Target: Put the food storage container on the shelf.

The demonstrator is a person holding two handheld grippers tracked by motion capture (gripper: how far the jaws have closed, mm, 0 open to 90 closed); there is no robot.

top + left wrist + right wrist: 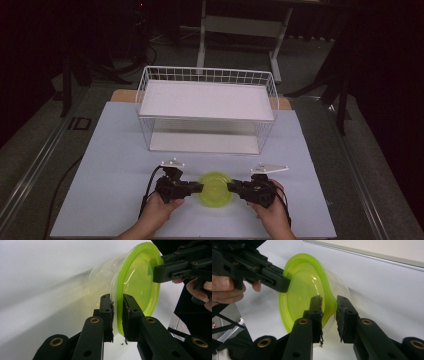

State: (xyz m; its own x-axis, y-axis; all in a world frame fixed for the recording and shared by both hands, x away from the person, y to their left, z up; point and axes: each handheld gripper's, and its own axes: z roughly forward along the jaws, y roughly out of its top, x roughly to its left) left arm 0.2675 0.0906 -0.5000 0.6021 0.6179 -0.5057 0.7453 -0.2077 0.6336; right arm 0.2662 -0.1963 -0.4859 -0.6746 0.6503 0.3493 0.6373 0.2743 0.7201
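High view puts the clear tub with its green lid [216,188] low in the frame, near the middle, over the white tabletop [115,165], held between two claws. The left claw [199,187] comes in from the left of the lid and the right claw [230,186] from the right. In the left gripper view the left claw [117,315] is pinching the lid's rim [120,315], its jaws nearly together with only the thin rim between them. In the right gripper view the right claw [329,315] straddles the opposite rim [330,305]; the left jaw lies on the lid, but whether the right jaw presses I cannot tell.

The tub looks like thin plastic: light, springy and smooth, so likely to slip or flex. The projecting rim is the sensible hold, taken on opposite sides.

In the upper middle of the high view stands a white wire basket [207,75] with a shelf [206,99], well apart from the tub; nothing lies between them
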